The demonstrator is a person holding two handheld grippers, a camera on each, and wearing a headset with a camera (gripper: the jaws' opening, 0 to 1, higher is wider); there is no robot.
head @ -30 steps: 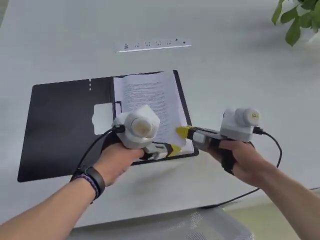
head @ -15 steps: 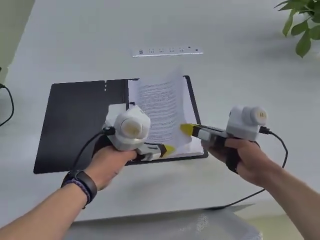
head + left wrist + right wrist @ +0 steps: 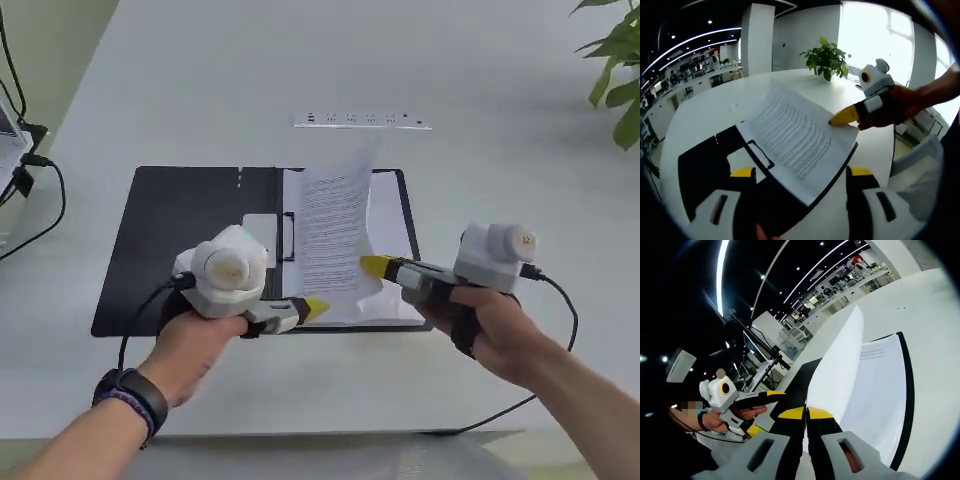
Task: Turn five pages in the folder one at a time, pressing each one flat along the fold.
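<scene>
Your right gripper pinches a page, lifted off the folder near the table's front edge; your left gripper hovers wide open. No pages lie turned, so probably all five remain.

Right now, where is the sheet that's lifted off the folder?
In the head view the lifted page stands over the right half of the open black folder, its right edge pinched by the right gripper, with the power strip beyond it.

We're in an open-plan office: rows of white desks upper left, ceiling light strips, a potted plant.
</scene>
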